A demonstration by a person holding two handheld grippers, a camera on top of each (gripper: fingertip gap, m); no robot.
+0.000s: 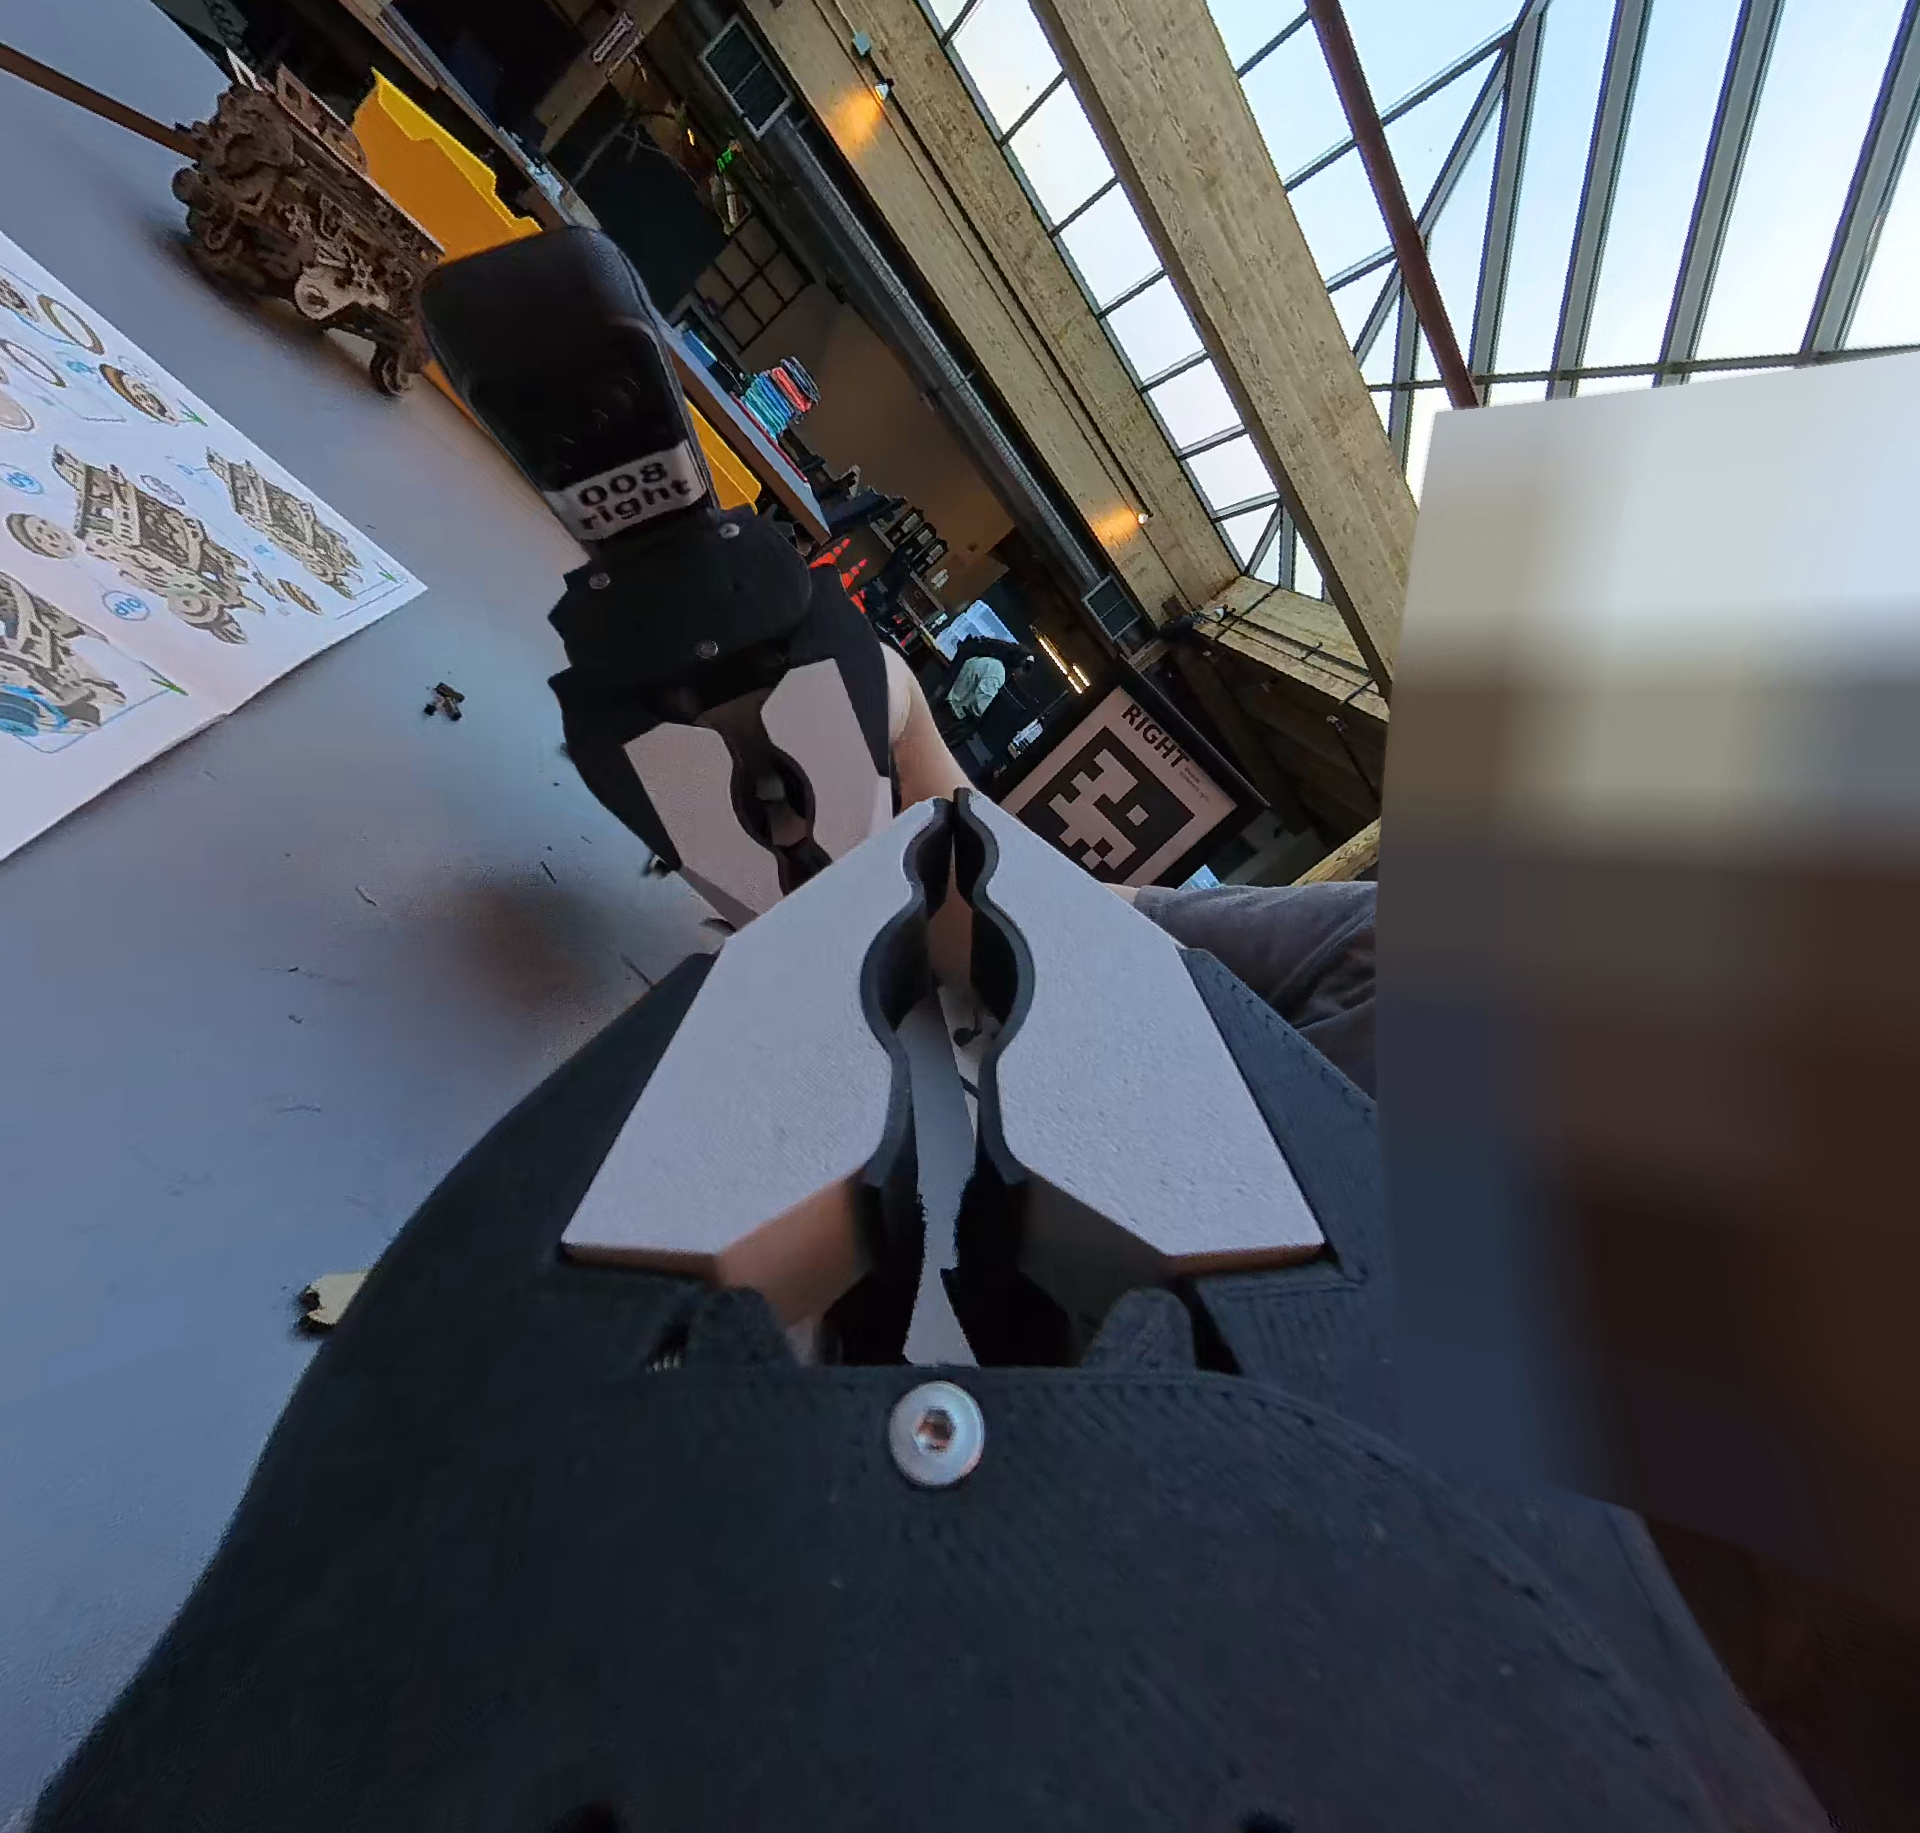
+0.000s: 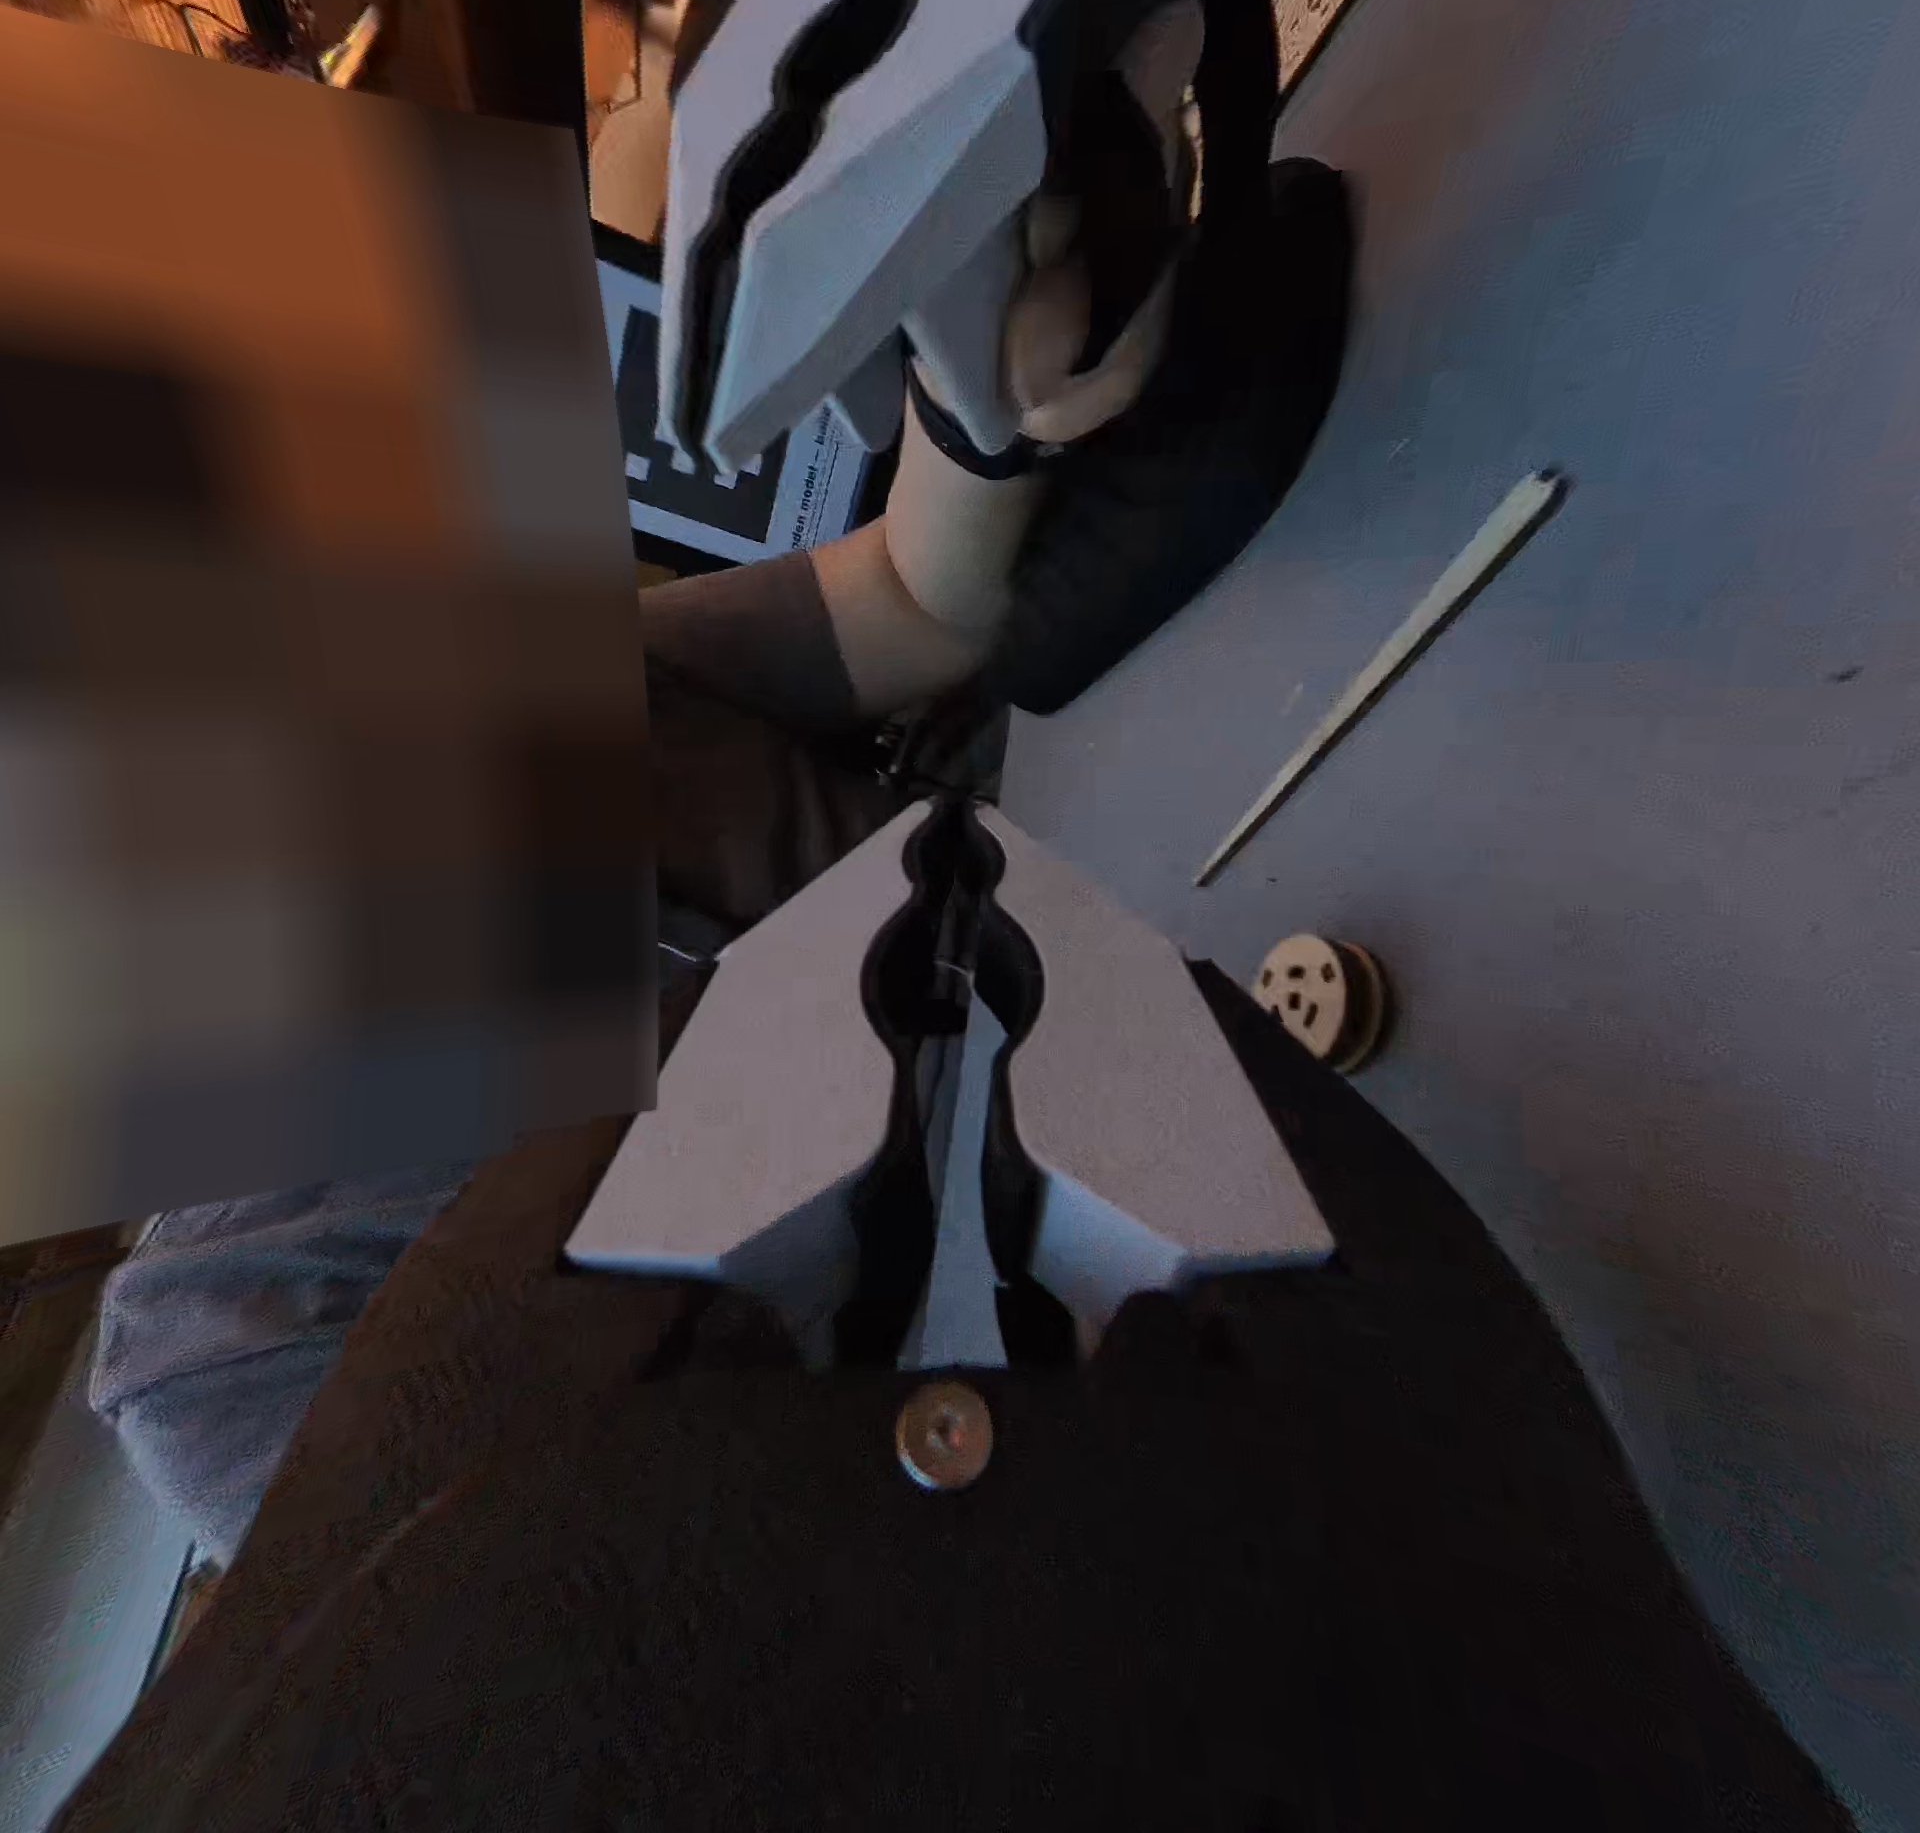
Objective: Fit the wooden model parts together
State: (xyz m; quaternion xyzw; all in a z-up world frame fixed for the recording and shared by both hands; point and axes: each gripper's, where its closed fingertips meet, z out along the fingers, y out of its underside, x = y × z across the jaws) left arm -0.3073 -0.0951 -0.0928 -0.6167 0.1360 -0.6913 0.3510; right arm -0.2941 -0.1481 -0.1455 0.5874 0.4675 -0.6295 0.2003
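Left wrist view: my left tongs (image 1: 954, 827) are pressed together; my right tongs (image 2: 951, 827) pinch a small dark part (image 2: 940, 744) over the grey counter (image 2: 1662, 433).

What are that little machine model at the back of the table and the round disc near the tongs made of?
The machine model looks like thin unpainted brown wood, given its fretted gears and layered edges. The disc seems pale plywood: a light face with punched holes and a darker rim.

Instruction sheet (image 1: 156, 557): cut off at left edge. Dark bit (image 2: 940, 744) at right gripper (image 2: 951, 827) tips: too small/dark to ID. Left gripper (image 2: 717, 256): motion-blurred, top cut off
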